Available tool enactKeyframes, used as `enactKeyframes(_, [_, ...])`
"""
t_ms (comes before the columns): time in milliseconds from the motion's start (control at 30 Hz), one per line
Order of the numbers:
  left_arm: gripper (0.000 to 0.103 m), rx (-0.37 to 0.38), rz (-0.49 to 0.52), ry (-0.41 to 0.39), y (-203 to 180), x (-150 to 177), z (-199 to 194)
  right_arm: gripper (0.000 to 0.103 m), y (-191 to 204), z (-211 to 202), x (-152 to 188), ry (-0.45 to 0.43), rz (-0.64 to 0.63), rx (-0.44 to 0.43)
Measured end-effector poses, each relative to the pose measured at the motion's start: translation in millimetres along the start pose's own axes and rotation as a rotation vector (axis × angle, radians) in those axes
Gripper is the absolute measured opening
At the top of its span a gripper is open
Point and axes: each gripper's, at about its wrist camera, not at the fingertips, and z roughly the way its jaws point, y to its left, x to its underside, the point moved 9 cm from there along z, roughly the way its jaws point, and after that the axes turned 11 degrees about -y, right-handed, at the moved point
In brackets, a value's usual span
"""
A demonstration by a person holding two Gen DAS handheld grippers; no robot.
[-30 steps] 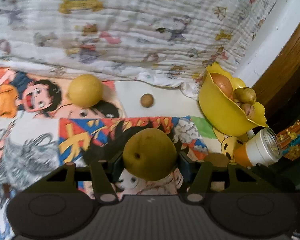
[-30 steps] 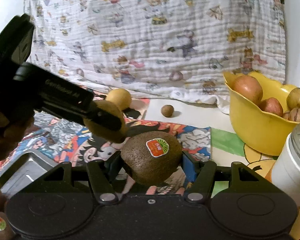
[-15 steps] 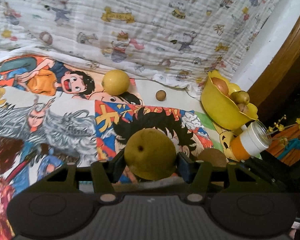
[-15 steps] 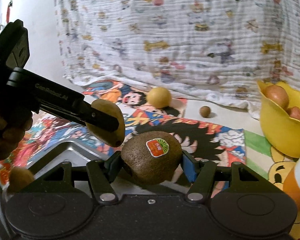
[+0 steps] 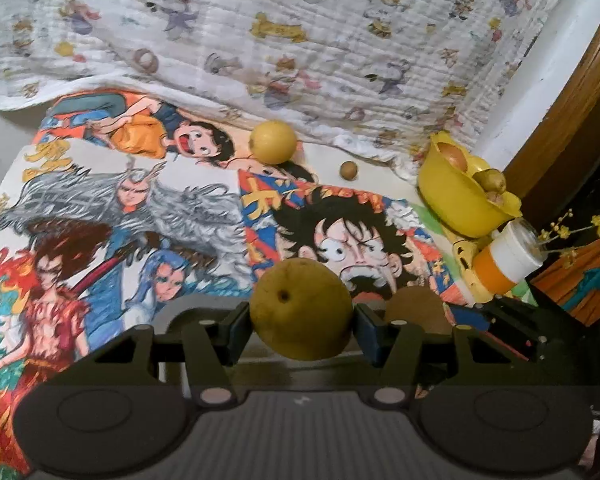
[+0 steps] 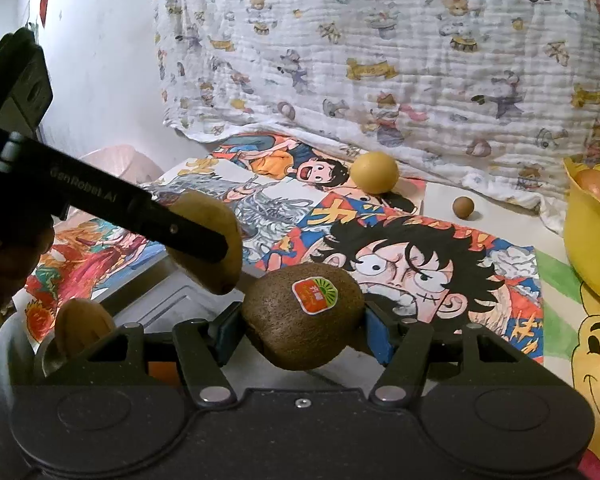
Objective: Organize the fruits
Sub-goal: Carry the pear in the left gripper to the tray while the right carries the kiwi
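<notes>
My left gripper (image 5: 300, 316) is shut on a yellow-green pear (image 5: 300, 308), held above the cartoon mat; it also shows in the right wrist view (image 6: 212, 240). My right gripper (image 6: 304, 324) is shut on a brown kiwi (image 6: 304, 312) with a red sticker; that kiwi shows just right of the pear in the left wrist view (image 5: 416, 308). A grey metal tray (image 6: 168, 300) lies under both grippers. A yellow round fruit (image 5: 273, 141) and a small brown fruit (image 5: 348, 169) lie on the mat at the back. A yellow bowl (image 5: 456, 200) holds several fruits at the right.
A white and orange jar (image 5: 504, 260) stands in front of the yellow bowl. A printed white cloth (image 5: 300, 40) hangs behind the mat. A wooden frame (image 5: 572, 92) runs along the far right. Another fruit (image 6: 82, 324) sits at the tray's left end.
Both grippers have pulled back and to the left with their fruits, away from the yellow bowl. More of the mat and the grey tray have come into view.
</notes>
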Motion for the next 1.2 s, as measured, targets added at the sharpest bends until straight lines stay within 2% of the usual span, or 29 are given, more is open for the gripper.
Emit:
enactKeyframes(633, [0.059, -0.060, -0.023, 0.038, 32, 23, -11, 0.065, 17, 18, 13, 0.084, -0.035, -0.029])
enactKeyframes(1200, [0.059, -0.048, -0.031, 0.045, 34, 25, -14, 0.065, 17, 25, 23, 0.125, -0.017, -0.041])
